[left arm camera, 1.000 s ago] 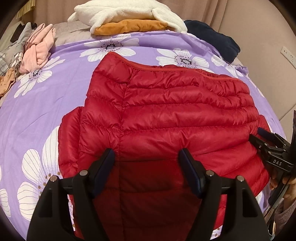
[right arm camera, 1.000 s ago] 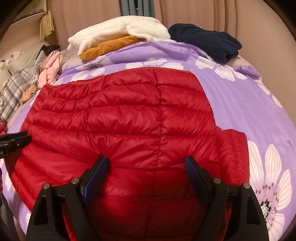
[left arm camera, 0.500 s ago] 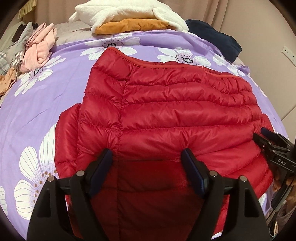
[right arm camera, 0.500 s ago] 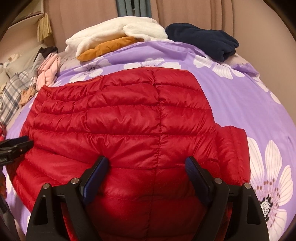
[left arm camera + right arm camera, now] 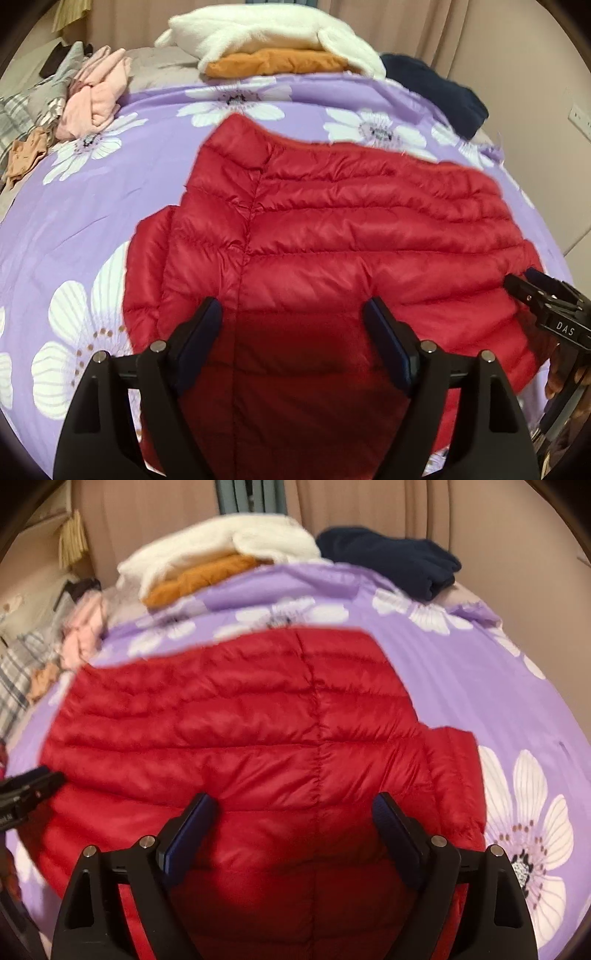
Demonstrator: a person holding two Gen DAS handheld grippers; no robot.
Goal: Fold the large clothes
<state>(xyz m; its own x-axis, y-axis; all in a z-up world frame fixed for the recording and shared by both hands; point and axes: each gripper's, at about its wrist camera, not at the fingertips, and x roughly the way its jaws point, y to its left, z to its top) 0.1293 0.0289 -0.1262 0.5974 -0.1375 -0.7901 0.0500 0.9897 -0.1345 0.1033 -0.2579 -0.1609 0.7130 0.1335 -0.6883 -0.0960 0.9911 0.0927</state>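
Note:
A red quilted puffer jacket lies spread flat on the purple flowered bedspread, folded sleeve ends sticking out at its sides. My left gripper is open and empty, hovering over the jacket's near left part. My right gripper is open and empty over the jacket near its right side. The right gripper also shows at the right edge of the left wrist view; the left gripper shows at the left edge of the right wrist view.
At the head of the bed lie a white fleece on an orange garment, a navy garment at right, and pink and plaid clothes at left. A beige wall stands at right.
Both grippers have drifted slightly back and up from the jacket; the view has shifted a little. The jacket lies as before. Both jaws stay open.

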